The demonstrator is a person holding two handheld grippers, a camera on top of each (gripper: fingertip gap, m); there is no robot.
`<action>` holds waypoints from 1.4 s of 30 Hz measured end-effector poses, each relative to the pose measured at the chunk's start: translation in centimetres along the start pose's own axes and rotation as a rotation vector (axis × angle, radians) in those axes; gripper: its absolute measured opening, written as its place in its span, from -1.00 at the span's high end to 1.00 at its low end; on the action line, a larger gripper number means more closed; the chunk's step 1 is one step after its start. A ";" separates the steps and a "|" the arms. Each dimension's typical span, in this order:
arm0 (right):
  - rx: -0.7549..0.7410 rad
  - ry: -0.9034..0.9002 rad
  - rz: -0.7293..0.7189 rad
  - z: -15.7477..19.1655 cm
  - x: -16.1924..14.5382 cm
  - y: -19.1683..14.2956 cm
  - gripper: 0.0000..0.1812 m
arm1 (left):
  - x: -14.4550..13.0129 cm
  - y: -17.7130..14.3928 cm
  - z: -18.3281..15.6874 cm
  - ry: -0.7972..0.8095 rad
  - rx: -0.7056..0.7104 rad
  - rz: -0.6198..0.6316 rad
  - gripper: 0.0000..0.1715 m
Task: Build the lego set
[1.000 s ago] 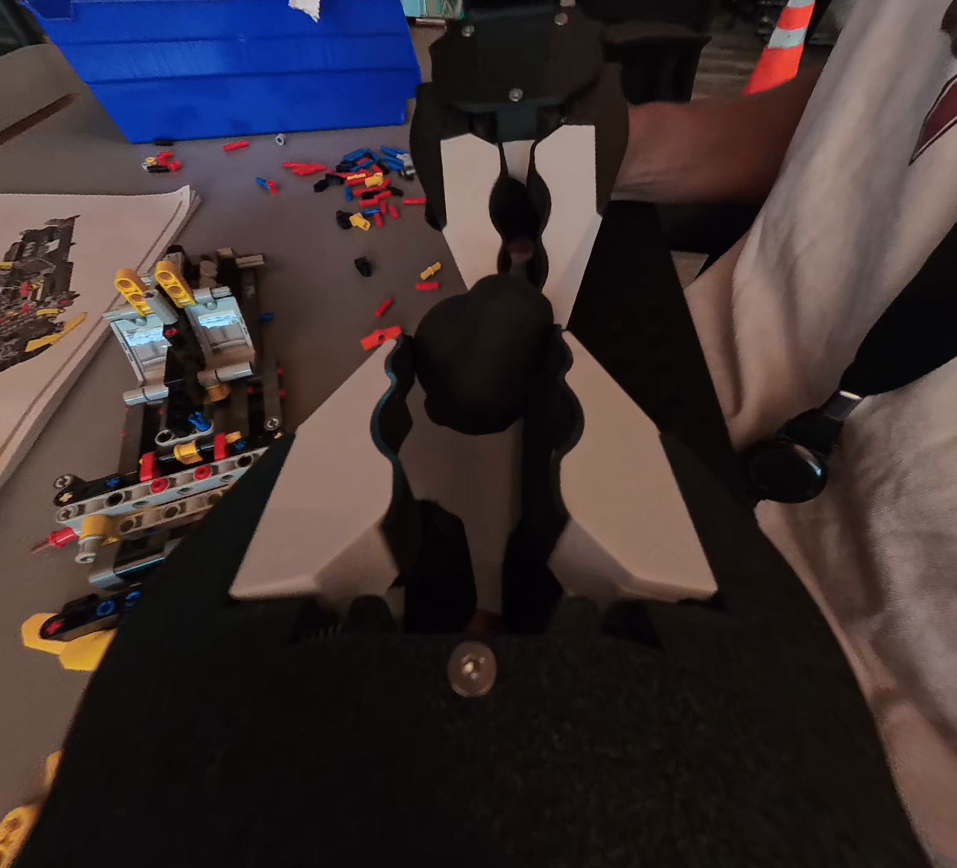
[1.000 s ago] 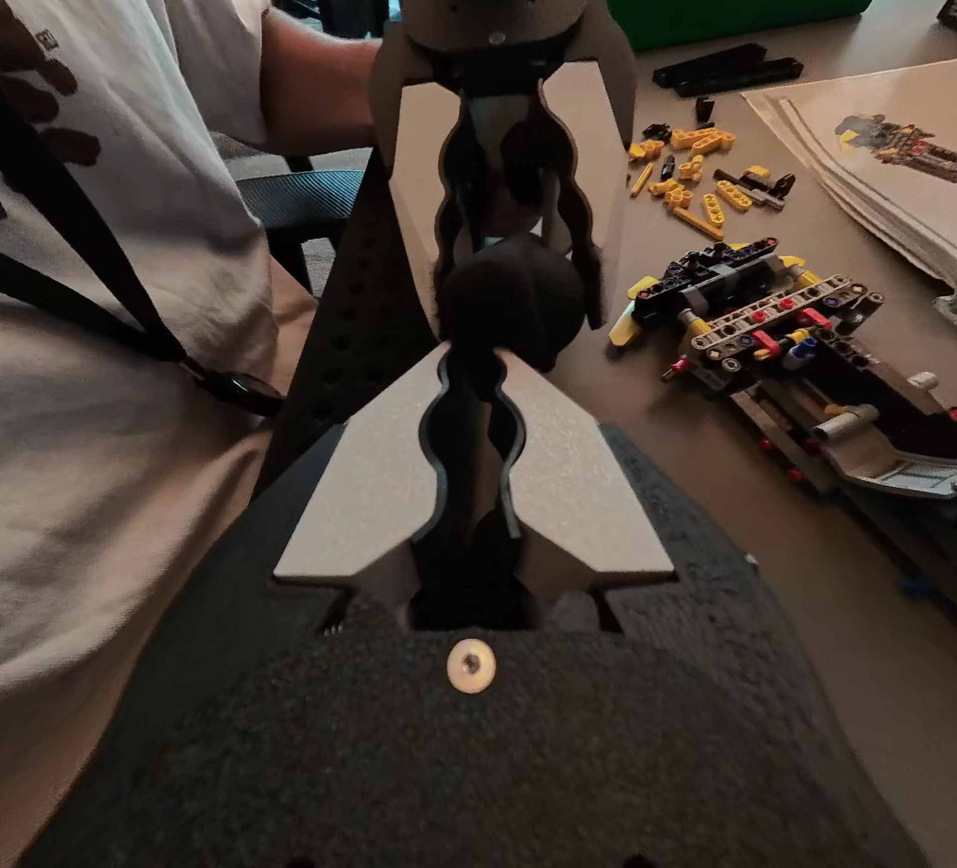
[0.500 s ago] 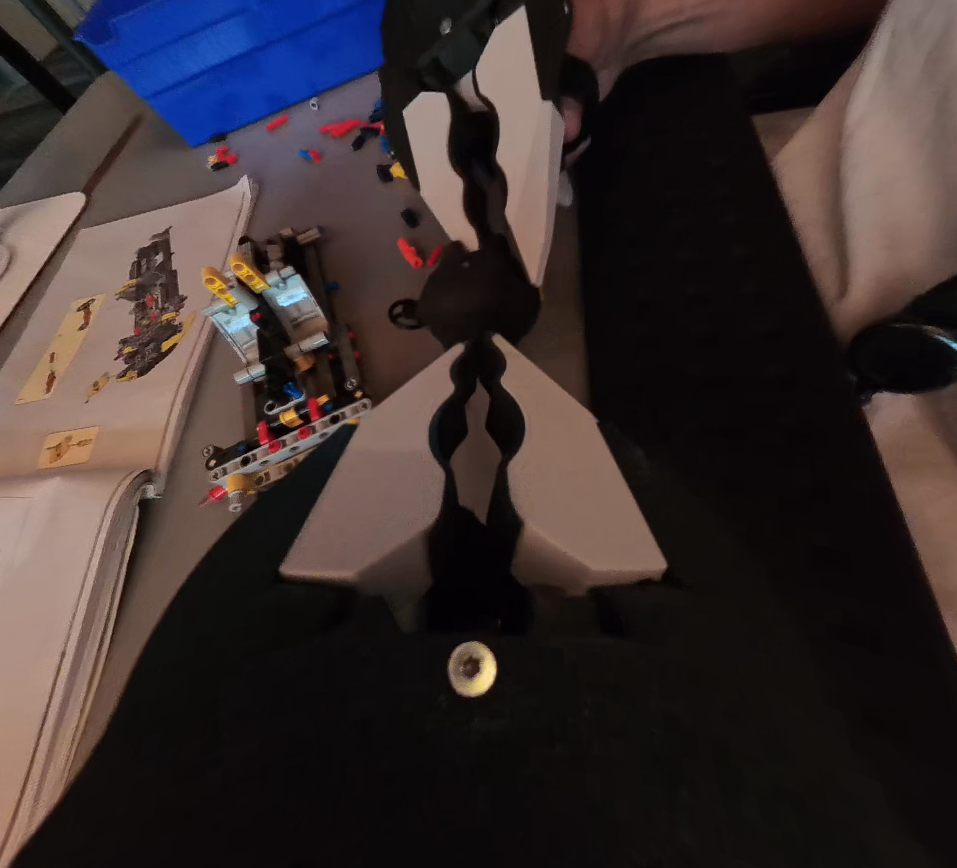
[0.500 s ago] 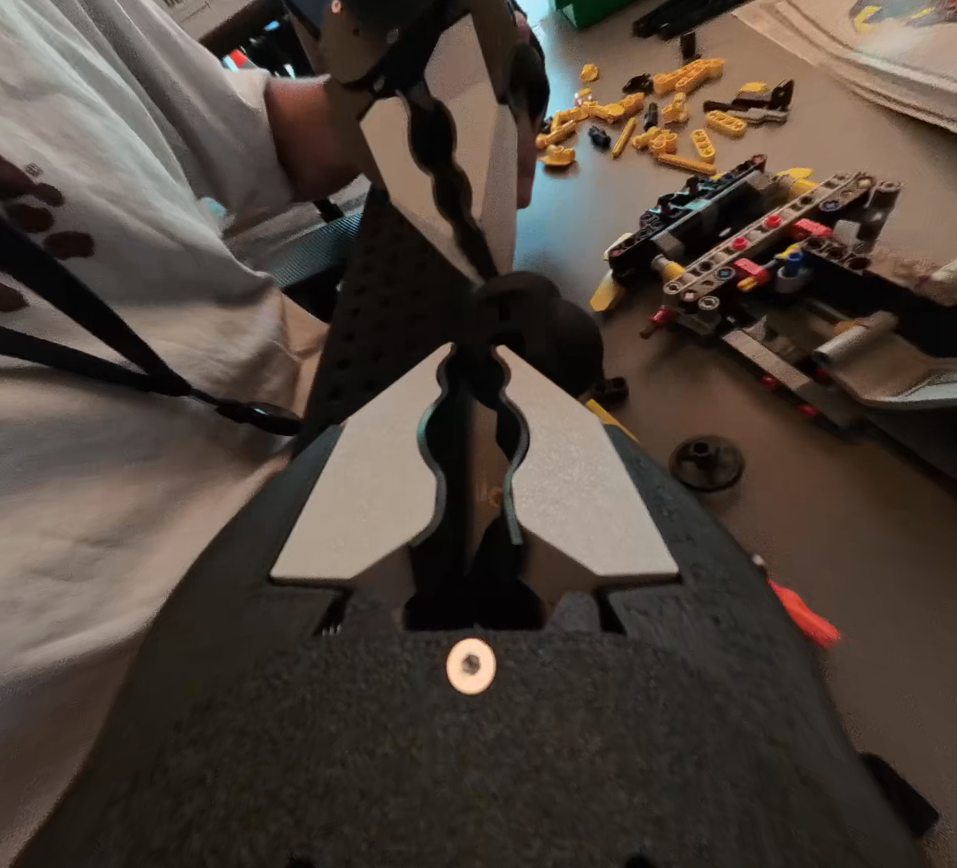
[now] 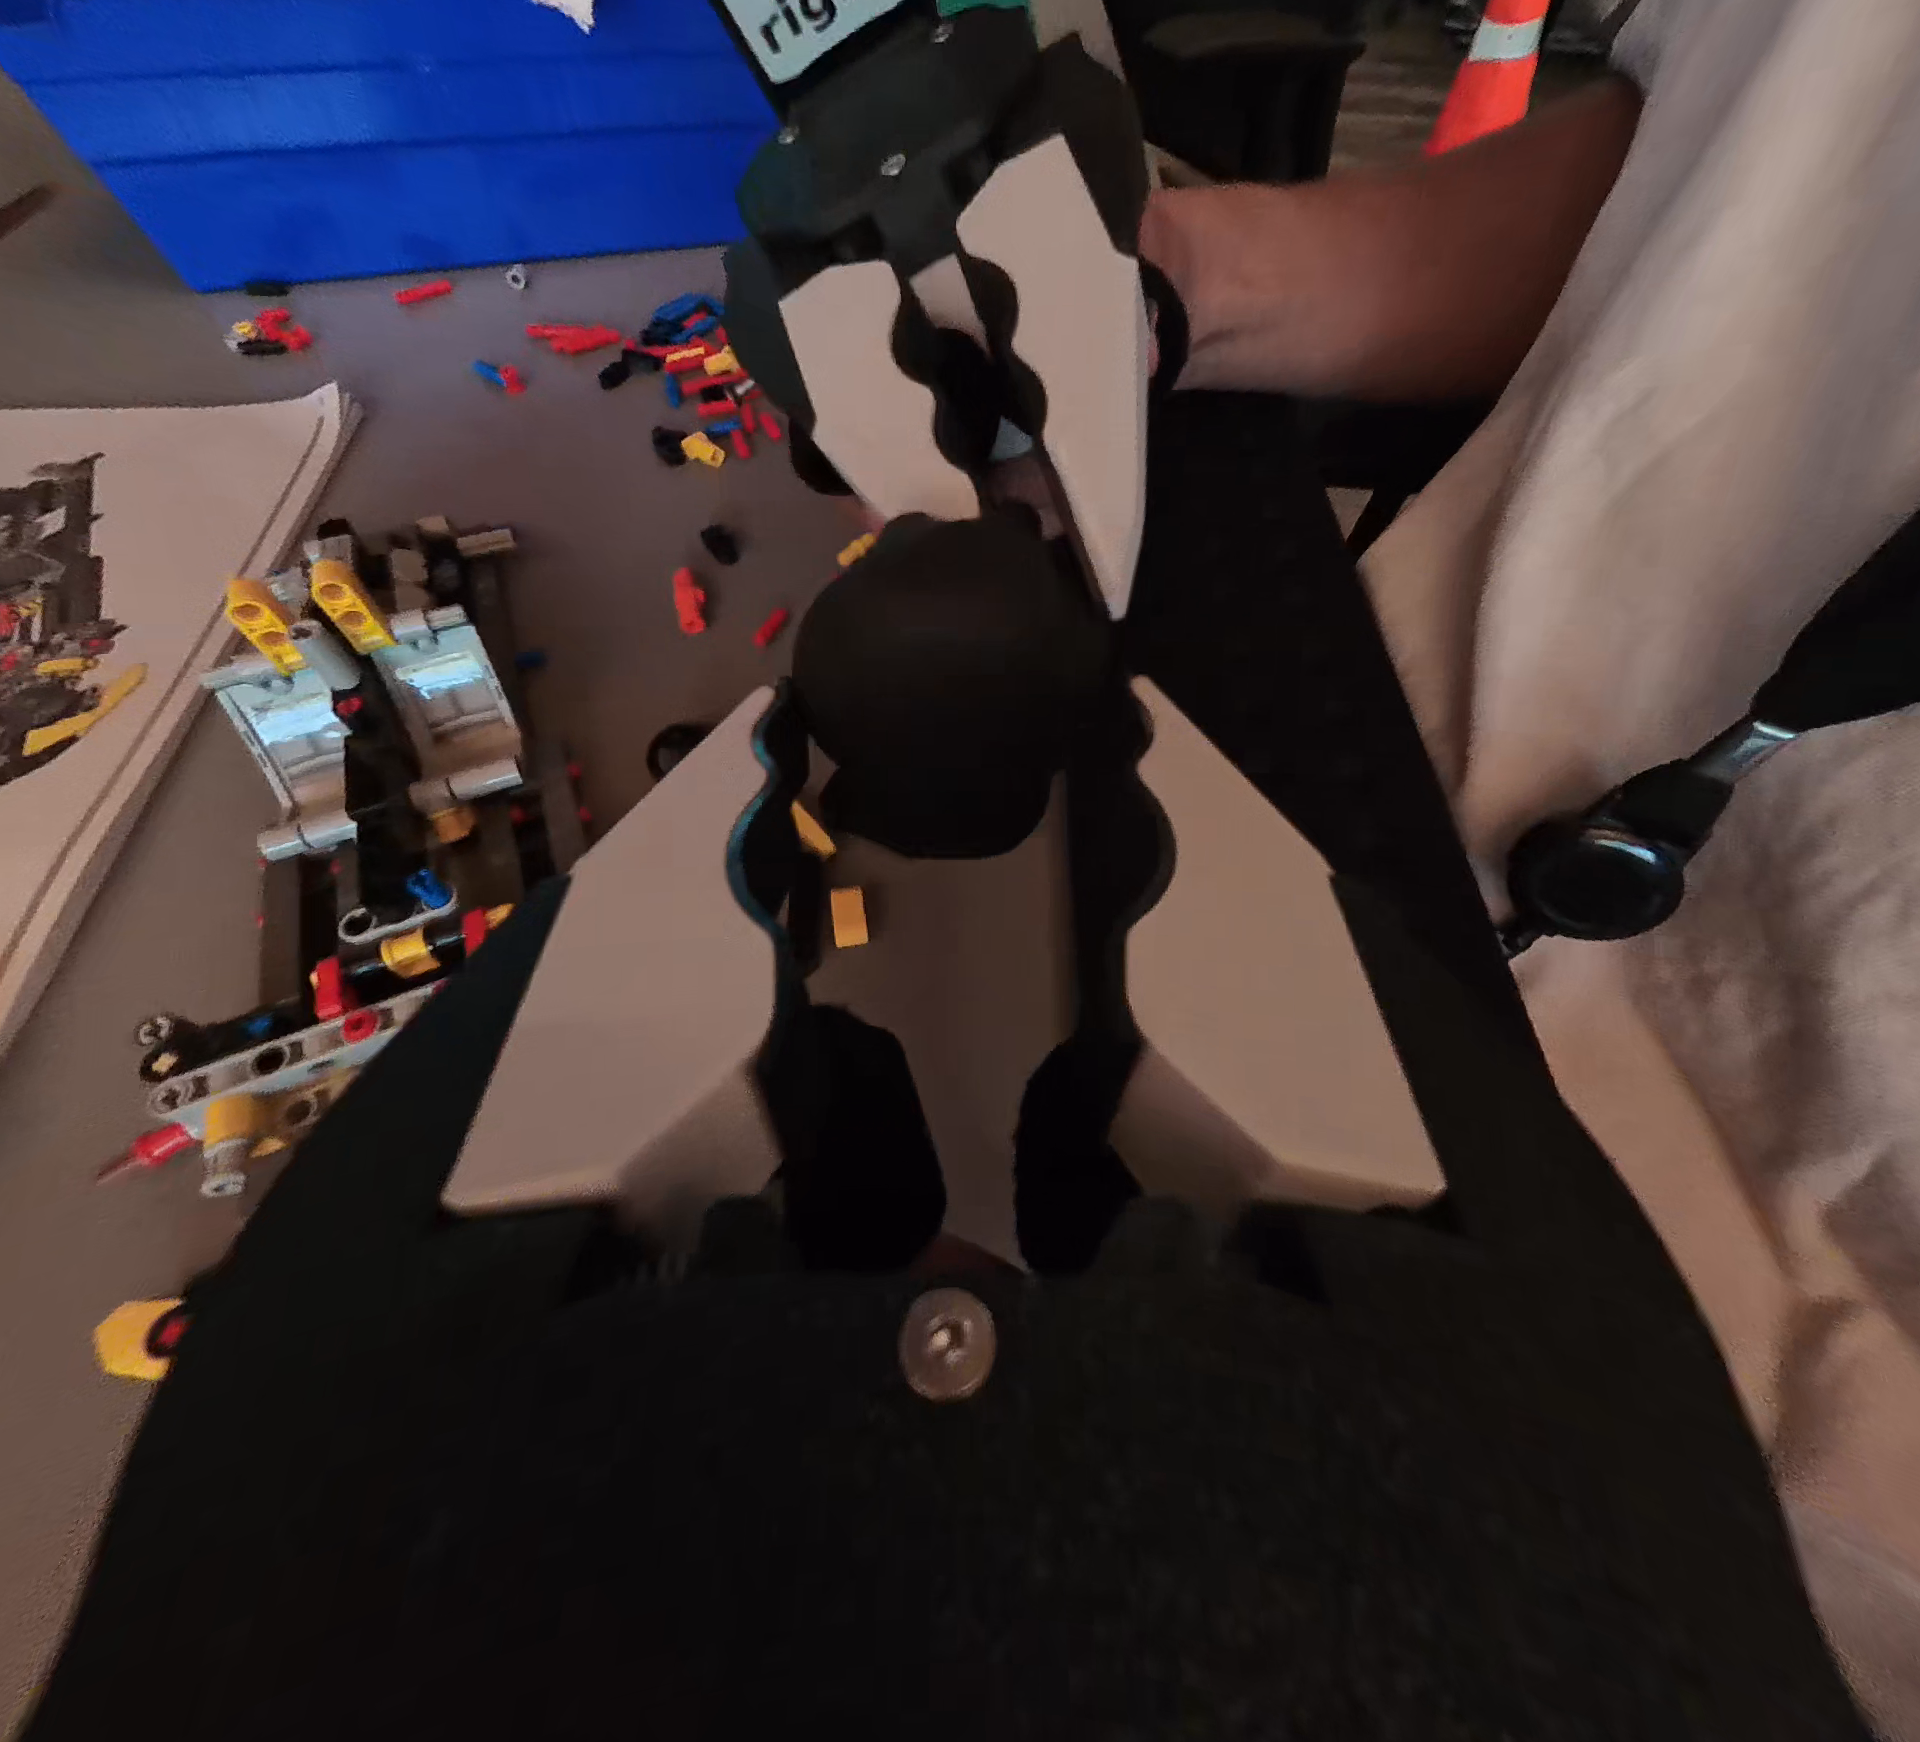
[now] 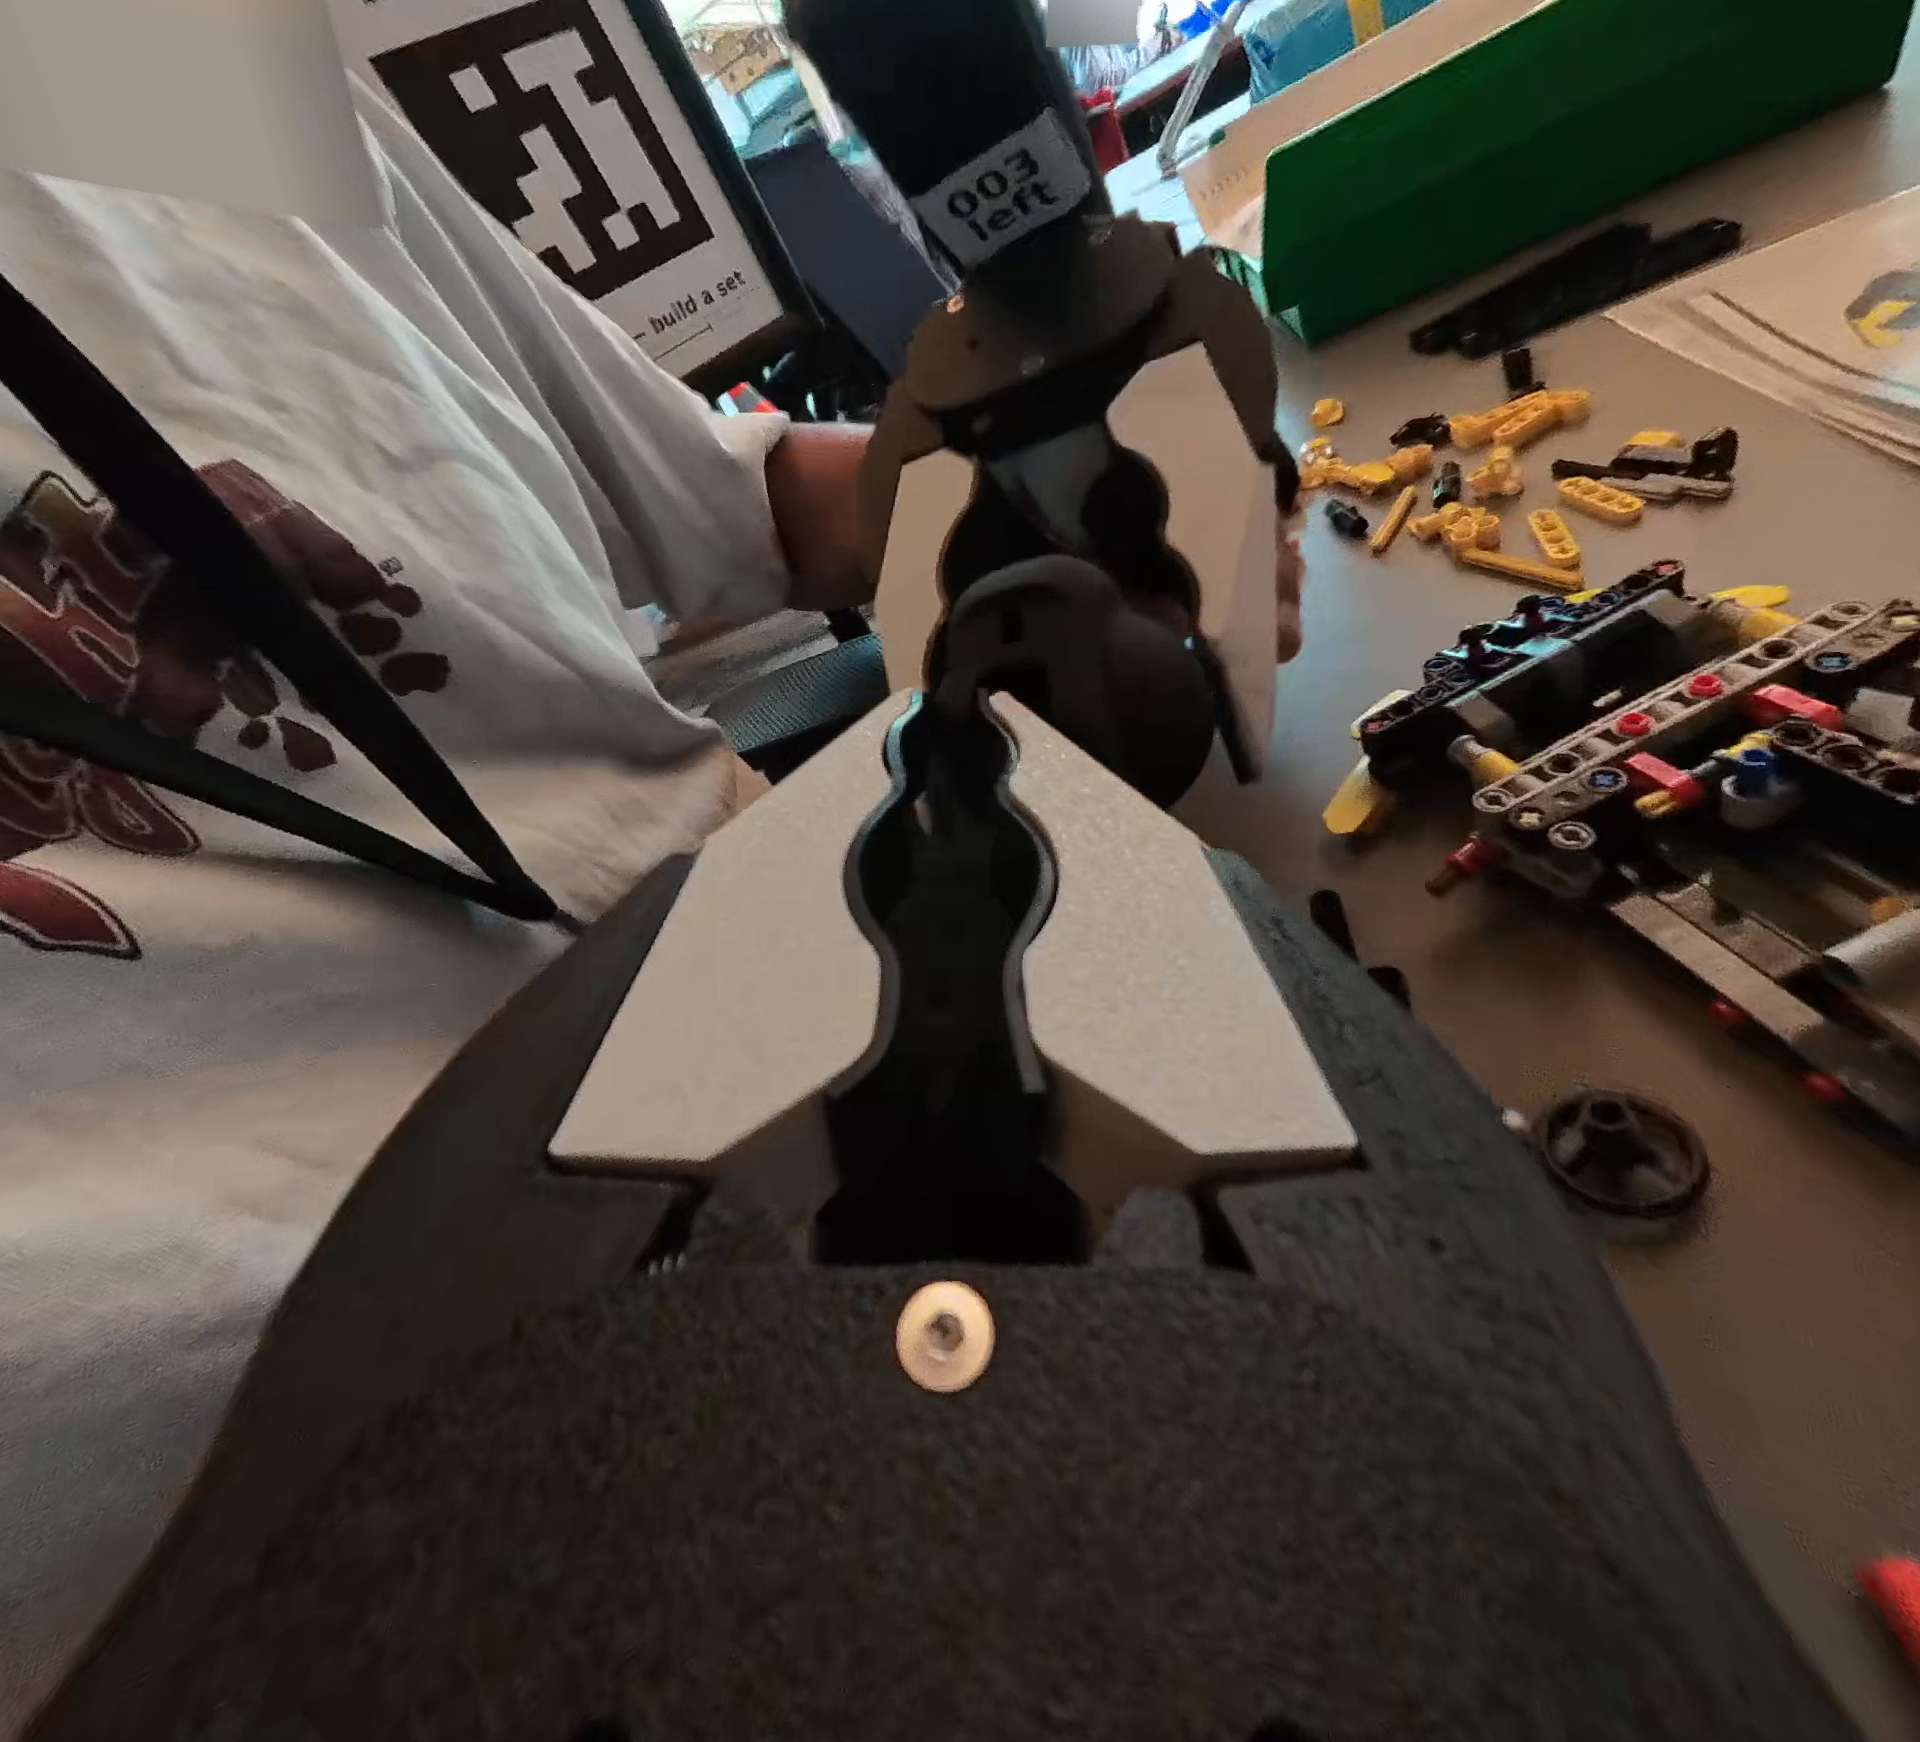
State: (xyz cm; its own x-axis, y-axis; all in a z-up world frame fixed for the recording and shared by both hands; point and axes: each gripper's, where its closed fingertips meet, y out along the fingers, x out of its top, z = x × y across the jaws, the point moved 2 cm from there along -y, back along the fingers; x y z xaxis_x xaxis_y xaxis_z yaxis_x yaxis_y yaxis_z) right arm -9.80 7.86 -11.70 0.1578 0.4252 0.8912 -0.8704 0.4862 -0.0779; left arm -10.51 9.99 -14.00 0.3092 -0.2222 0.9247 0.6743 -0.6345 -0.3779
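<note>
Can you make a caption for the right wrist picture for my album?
Both grippers hold a black tyre between them, beside the half-built lego model on the table.

Model [image 5: 353,819] right of booklet [image 5: 125,612]; bin [image 5: 364,103] behind loose pieces [image 5: 696,383].

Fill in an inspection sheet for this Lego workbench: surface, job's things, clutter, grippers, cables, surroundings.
Surface: grey table, crowded with parts.
Job's things: part-built model beside instruction booklet; black tyre held off the table.
Clutter: loose red and blue pieces near the blue bin; yellow pieces near the green bin; black wheel hub lying apart.
Grippers: left hand-held gripper and right hand-held gripper both shut on the tyre.
Cables: nothing seen.
Surroundings: traffic cone; a person seated close.
</note>
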 end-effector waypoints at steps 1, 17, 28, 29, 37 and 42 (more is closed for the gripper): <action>-0.003 -0.003 0.005 0.0 -0.1 0.0 0.92 | 0.0 0.0 0.2 0.009 0.009 0.007 0.38; -0.479 -0.144 -0.182 -2.5 1.0 -7.3 0.68 | -0.9 0.7 3.7 0.147 -0.039 0.567 0.46; -0.505 -0.366 -0.228 -1.4 2.2 -6.9 0.57 | 11.2 -3.8 3.2 -0.563 -0.749 -0.091 0.45; -0.511 -0.366 -0.235 -1.3 2.2 -7.1 0.57 | 12.1 -4.5 3.5 -0.591 -0.786 -0.174 0.46; -0.516 -0.352 -0.247 -1.1 2.3 -7.4 0.59 | 15.8 -7.1 1.5 -0.604 -1.039 -0.576 0.47; -0.512 -0.392 -0.263 -0.7 2.7 -7.3 0.53 | 16.3 -6.4 0.1 -0.574 -1.086 -0.644 0.46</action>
State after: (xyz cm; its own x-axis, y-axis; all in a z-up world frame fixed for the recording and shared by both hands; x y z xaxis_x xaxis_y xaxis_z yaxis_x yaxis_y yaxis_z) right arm -2.73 6.02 -9.00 0.0694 -0.0162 0.9975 -0.4813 0.8753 0.0477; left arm -9.73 10.50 3.48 0.5545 0.4909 0.6720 0.0299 -0.8187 0.5734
